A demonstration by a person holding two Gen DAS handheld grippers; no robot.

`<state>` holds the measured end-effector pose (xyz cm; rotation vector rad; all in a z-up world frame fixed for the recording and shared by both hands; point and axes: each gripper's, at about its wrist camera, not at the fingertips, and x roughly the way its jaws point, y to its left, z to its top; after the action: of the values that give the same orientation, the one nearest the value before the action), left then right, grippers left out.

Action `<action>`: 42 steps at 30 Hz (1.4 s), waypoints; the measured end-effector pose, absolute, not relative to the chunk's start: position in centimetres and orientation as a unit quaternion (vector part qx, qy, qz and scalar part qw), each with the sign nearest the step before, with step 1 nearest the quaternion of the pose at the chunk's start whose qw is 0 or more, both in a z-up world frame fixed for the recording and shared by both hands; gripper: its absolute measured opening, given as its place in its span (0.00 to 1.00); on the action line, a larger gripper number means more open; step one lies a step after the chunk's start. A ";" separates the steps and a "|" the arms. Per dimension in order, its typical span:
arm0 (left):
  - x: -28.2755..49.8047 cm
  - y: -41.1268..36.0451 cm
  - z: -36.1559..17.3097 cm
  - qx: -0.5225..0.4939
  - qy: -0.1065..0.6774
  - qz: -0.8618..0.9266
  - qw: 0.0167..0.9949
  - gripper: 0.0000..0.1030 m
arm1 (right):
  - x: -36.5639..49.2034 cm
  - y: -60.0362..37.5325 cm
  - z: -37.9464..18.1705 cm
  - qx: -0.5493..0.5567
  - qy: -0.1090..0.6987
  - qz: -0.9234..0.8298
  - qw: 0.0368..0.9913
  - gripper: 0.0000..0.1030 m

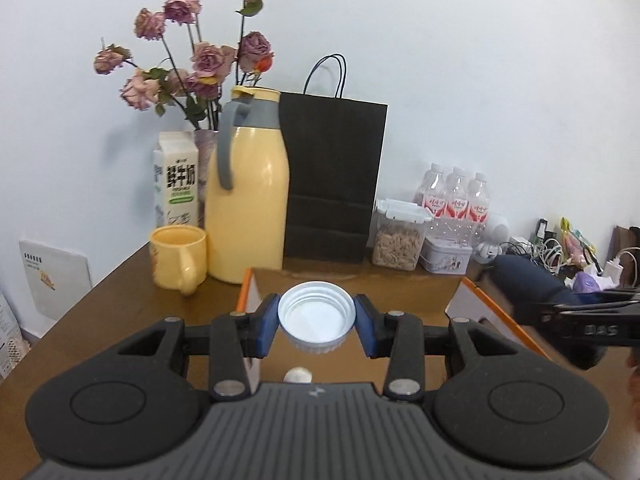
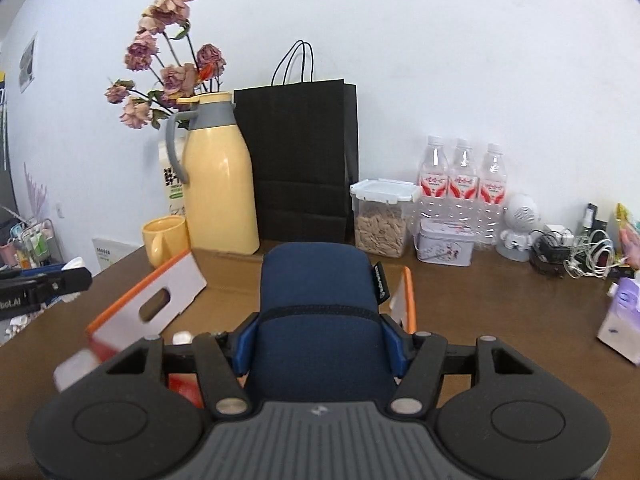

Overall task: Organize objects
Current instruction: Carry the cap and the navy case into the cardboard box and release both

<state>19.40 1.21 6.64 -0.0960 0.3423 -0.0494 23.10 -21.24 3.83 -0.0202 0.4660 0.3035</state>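
Note:
My left gripper (image 1: 316, 322) is shut on a white screw cap (image 1: 312, 340), whose hollow side faces the camera. It hangs over an open cardboard box (image 1: 472, 300) with orange-edged flaps. A small pale round thing (image 1: 298, 375) lies on the box floor. My right gripper (image 2: 320, 340) is shut on a navy blue fabric-covered object (image 2: 316, 276), held above the same box (image 2: 132, 312). In the left wrist view that navy object (image 1: 528, 284) shows at the right edge. The left gripper's black body (image 2: 40, 288) shows at the left edge of the right wrist view.
Along the wall behind the box stand a yellow mug (image 1: 178, 258), a milk carton (image 1: 176, 180), a yellow thermos jug (image 1: 248, 200), a black paper bag (image 1: 332, 180), a seed container (image 1: 396, 236), a tin (image 1: 446, 258) and three water bottles (image 1: 456, 200). Cables (image 2: 580, 256) and a tissue pack (image 2: 620, 320) lie at the right.

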 end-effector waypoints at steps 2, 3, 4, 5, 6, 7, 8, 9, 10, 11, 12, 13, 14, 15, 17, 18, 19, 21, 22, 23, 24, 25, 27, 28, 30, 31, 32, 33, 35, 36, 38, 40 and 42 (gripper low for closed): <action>20.9 0.7 6.4 -0.046 0.174 -0.016 0.984 0.40 | 25.1 -20.8 3.5 -0.003 0.237 0.145 0.961 0.58; 21.7 0.6 6.2 -0.049 0.179 -0.011 0.983 0.39 | 26.0 -20.5 3.2 -0.002 0.240 0.142 0.960 0.58; 22.5 0.6 6.0 -0.051 0.185 -0.007 0.981 0.39 | 26.6 -20.3 2.8 -0.003 0.243 0.140 0.960 0.58; 23.3 0.4 5.7 -0.052 0.192 -0.003 0.980 0.39 | 27.3 -20.0 2.4 -0.005 0.247 0.138 0.959 0.58; 23.9 0.4 5.4 -0.053 0.196 -0.001 0.979 0.39 | 28.0 -19.7 2.0 -0.006 0.251 0.134 0.959 0.58; 24.6 0.2 5.1 -0.052 0.201 0.000 0.978 0.39 | 28.5 -19.5 1.5 -0.006 0.255 0.131 0.958 0.58; 25.2 0.0 4.8 -0.051 0.205 0.003 0.977 0.39 | 29.0 -19.3 1.0 -0.006 0.258 0.129 0.957 0.58; 25.9 -0.1 4.5 -0.051 0.210 0.006 0.976 0.39 | 29.5 -19.1 0.5 -0.008 0.260 0.126 0.957 0.58; 26.6 -0.2 4.1 -0.051 0.216 0.010 0.975 0.39 | 29.7 -18.9 0.0 -0.011 0.261 0.123 0.957 0.58; 27.1 -0.2 3.7 -0.053 0.222 0.015 0.973 0.39 | 30.0 -18.6 -0.5 -0.016 0.262 0.117 0.958 0.58; 27.7 -0.2 3.2 -0.057 0.229 0.022 0.971 0.39 | 30.2 -18.5 -1.0 -0.019 0.261 0.111 0.959 0.58; 28.0 -0.2 2.8 -0.059 0.235 0.027 0.970 0.39 | 30.3 -18.4 -1.4 -0.021 0.262 0.108 0.959 0.58; 28.4 -0.3 2.3 -0.059 0.242 0.030 0.968 0.39 | 30.5 -18.4 -1.8 -0.021 0.265 0.108 0.958 0.58; 28.7 -0.3 1.9 -0.056 0.247 0.030 0.967 0.39 | 30.6 -18.3 -2.2 -0.021 0.268 0.108 0.957 0.58; 29.0 -0.4 1.2 -0.051 0.257 0.029 0.965 0.39 | 30.8 -18.2 -2.9 -0.026 0.271 0.104 0.957 0.58; 29.1 -0.5 0.9 -0.048 0.262 0.027 0.964 0.39 | 30.9 -18.2 -3.1 -0.027 0.274 0.100 0.956 0.58; 29.2 -0.6 0.7 -0.044 0.266 0.025 0.963 0.40 | 31.0 -18.3 -3.4 -0.027 0.276 0.097 0.956 0.58; 29.4 -0.9 0.1 -0.034 0.275 0.023 0.961 0.40 | 31.1 -18.3 -3.7 -0.026 0.283 0.098 0.954 0.58; 29.4 -1.0 0.0 -0.031 0.277 0.021 0.960 0.40 | 31.1 -18.4 -3.9 -0.026 0.286 0.099 0.953 0.58; 29.4 -1.1 -0.2 -0.030 0.279 0.019 0.960 0.40 | 31.1 -18.3 -4.0 -0.032 0.286 0.097 0.953 0.58; 29.3 -1.1 -0.2 -0.029 0.279 0.019 0.960 0.40 | 31.0 -18.1 -4.1 -0.037 0.286 0.095 0.953 0.58; 29.2 -1.2 -0.2 -0.027 0.277 0.019 0.960 0.43 | 30.9 -18.0 -4.1 -0.040 0.287 0.094 0.952 0.59; 28.8 -1.2 -0.1 -0.027 0.271 0.020 0.962 0.55 | 30.9 -18.0 -4.1 -0.042 0.289 0.097 0.952 0.60; 28.7 -1.2 0.0 -0.025 0.267 0.022 0.963 0.65 | 30.8 -17.9 -4.2 -0.043 0.289 0.100 0.951 0.61; 28.4 -1.2 0.2 -0.022 0.259 0.026 0.965 0.75 | 30.7 -17.9 -4.1 -0.044 0.290 0.103 0.951 0.62; 28.1 -1.3 0.4 -0.021 0.254 0.026 0.967 0.75 | 30.7 -17.9 -4.1 -0.043 0.289 0.104 0.951 0.62; 27.9 -1.3 0.5 -0.021 0.250 0.027 0.968 0.76 | 30.6 -17.9 -4.1 -0.042 0.286 0.104 0.952 0.63; 27.8 -1.3 0.6 -0.021 0.247 0.028 0.968 0.83 | 30.5 -18.0 -3.9 -0.042 0.284 0.102 0.953 0.64; 27.6 -1.3 0.9 -0.020 0.240 0.033 0.970 0.98 | 30.3 -18.3 -3.7 -0.037 0.278 0.100 0.955 0.76; 27.5 -1.3 1.0 -0.020 0.235 0.037 0.971 1.00 | 30.2 -18.4 -3.5 -0.034 0.276 0.100 0.955 0.86; 27.3 -1.3 1.2 -0.022 0.229 0.042 0.972 1.00 | 30.0 -18.8 -3.3 -0.029 0.271 0.100 0.957 0.89; 27.1 -1.2 1.3 -0.027 0.225 0.045 0.973 1.00 | 29.9 -19.2 -3.0 -0.020 0.267 0.102 0.958 0.96; 26.9 -1.1 1.5 -0.030 0.221 0.045 0.974 1.00 | 29.4 -19.6 -2.6 -0.015 0.257 0.102 0.961 0.97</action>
<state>26.86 -1.05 1.54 -0.0609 0.4464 0.0910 29.44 -19.56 -2.55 -0.0314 0.5203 0.2063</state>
